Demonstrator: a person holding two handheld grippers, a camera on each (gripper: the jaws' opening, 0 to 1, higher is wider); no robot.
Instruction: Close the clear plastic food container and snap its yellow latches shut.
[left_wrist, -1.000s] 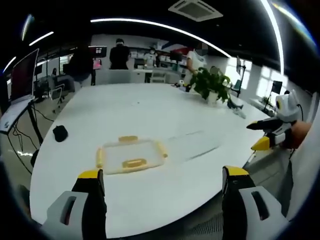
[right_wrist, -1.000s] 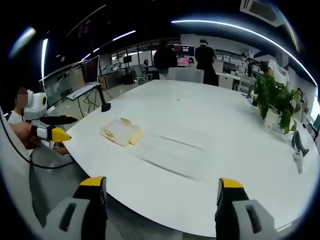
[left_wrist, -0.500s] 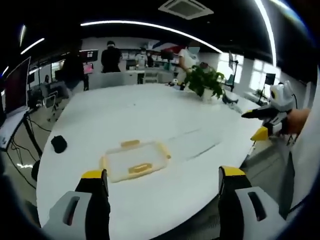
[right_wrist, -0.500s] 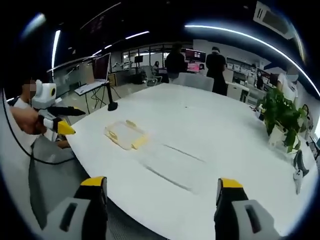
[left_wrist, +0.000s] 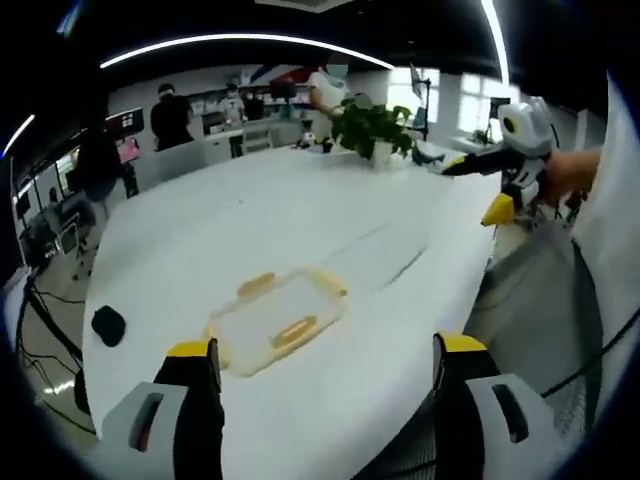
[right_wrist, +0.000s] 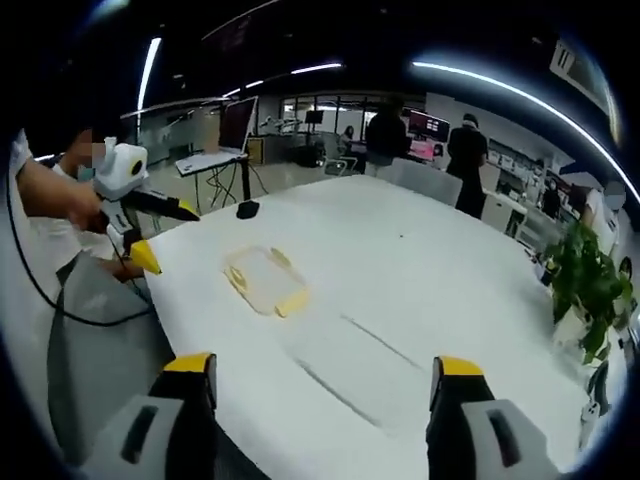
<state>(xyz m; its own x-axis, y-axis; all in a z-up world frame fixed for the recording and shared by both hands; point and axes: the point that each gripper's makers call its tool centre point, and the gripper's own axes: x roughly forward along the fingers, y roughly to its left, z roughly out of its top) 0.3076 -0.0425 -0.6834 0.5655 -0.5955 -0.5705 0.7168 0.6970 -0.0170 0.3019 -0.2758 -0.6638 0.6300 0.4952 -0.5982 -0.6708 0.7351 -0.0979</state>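
Both grippers, left gripper (left_wrist: 318, 365) and right gripper (right_wrist: 323, 385), hovered with fingers wide, well apart from the container (left_wrist: 277, 320) on the white surface (left_wrist: 300, 220). Approaching squarely over its yellow latches (left_wrist: 295, 331) looked wise.

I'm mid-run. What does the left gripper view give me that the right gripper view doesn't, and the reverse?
Left gripper view: the right gripper, open, held in a hand off the table's far edge.

Right gripper view: the left gripper, open, held beside the table's near edge, and a monitor on a stand beyond.

Both: the white table, the clear container with yellow latches lying flat on it, untouched, the potted plant, and people standing in the background.
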